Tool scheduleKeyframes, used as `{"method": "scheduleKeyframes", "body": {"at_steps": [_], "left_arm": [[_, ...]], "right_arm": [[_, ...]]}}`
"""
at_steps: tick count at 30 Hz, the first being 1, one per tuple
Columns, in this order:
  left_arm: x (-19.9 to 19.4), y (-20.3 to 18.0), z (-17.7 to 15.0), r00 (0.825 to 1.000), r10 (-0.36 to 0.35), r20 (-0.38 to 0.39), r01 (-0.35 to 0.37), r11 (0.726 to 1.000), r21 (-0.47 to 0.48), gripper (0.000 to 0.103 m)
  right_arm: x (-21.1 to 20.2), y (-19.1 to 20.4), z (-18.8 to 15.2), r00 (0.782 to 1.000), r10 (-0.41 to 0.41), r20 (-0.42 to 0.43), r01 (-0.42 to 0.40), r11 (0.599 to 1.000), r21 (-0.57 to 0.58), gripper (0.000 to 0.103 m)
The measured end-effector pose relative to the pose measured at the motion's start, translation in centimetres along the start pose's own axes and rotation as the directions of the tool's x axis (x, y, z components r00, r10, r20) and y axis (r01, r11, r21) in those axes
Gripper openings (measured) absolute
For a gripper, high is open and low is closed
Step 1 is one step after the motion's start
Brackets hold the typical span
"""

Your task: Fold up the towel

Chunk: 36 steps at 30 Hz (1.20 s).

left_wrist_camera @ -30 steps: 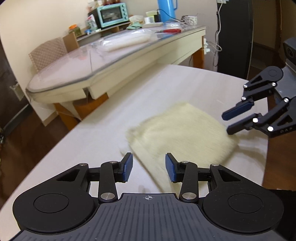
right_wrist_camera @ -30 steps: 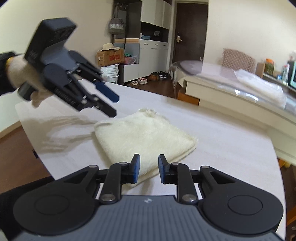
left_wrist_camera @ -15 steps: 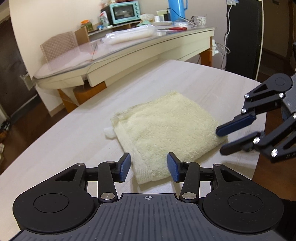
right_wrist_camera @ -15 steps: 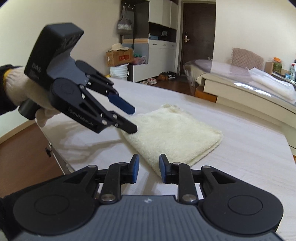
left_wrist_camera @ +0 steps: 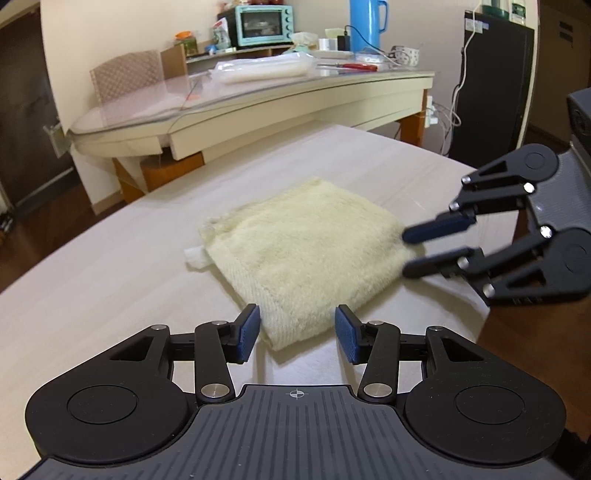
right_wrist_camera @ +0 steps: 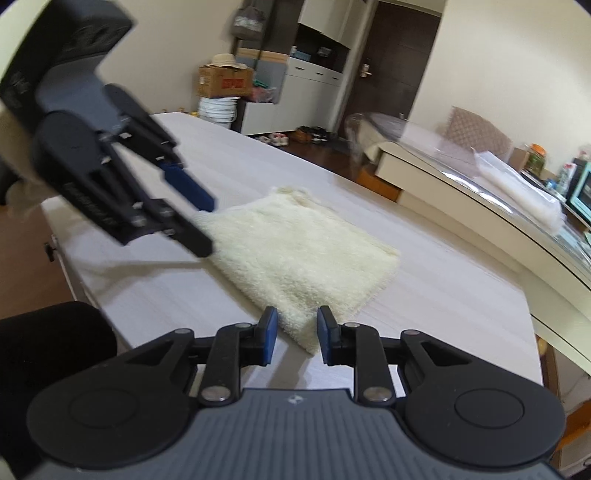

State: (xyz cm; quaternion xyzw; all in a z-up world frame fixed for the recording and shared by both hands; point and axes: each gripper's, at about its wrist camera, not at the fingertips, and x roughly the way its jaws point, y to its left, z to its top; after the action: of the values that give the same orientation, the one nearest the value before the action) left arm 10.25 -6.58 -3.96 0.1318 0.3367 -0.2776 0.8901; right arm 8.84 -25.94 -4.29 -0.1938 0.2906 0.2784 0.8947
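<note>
A cream towel [left_wrist_camera: 306, 251], folded into a thick rectangle, lies flat on the pale wooden table [left_wrist_camera: 110, 280]; it also shows in the right wrist view [right_wrist_camera: 306, 254]. My left gripper [left_wrist_camera: 297, 334] is open and empty, its pads just off the towel's near corner. My right gripper [right_wrist_camera: 293, 334] is open and empty at the towel's other near corner. Each gripper shows in the other's view: the right gripper [left_wrist_camera: 410, 251] at the towel's right edge, the left gripper [right_wrist_camera: 208, 225] at its left edge, both open.
A glass-topped table [left_wrist_camera: 258, 103] stands behind, with a plastic bag [left_wrist_camera: 258, 70], a teal toaster oven [left_wrist_camera: 258, 26] and a blue jug [left_wrist_camera: 365, 22] on it. A black fridge [left_wrist_camera: 495, 85] stands at the right. The table's edge [right_wrist_camera: 74, 273] runs close on the left.
Both grippers have moved in toward the towel's near corners and stayed open. The towel has not moved.
</note>
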Motion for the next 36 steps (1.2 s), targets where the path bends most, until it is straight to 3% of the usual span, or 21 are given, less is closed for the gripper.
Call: {"method": "scheduleKeyframes", "body": {"at_steps": [10, 21, 36], "left_arm": [[-1.5, -0.8, -0.7, 0.998, 0.019, 0.058, -0.015, 0.997, -0.07, 0.051], [-0.6, -0.1, -0.4, 0.996, 0.056, 0.071, -0.047, 0.99, -0.133, 0.051], [1.1, 2.4, 0.1, 0.984, 0.174, 0.038, -0.166, 0.973, -0.158, 0.054]], "right_arm": [[-1.2, -2.3, -0.9, 0.999, 0.016, 0.036, -0.022, 0.986, 0.164, 0.037], [0.4, -2.4, -0.8, 1.0, 0.006, 0.026, -0.01, 0.988, 0.152, 0.033], [4.4, -3.6, 2.0, 0.998, 0.058, 0.006, -0.059, 0.995, 0.075, 0.033]]}}
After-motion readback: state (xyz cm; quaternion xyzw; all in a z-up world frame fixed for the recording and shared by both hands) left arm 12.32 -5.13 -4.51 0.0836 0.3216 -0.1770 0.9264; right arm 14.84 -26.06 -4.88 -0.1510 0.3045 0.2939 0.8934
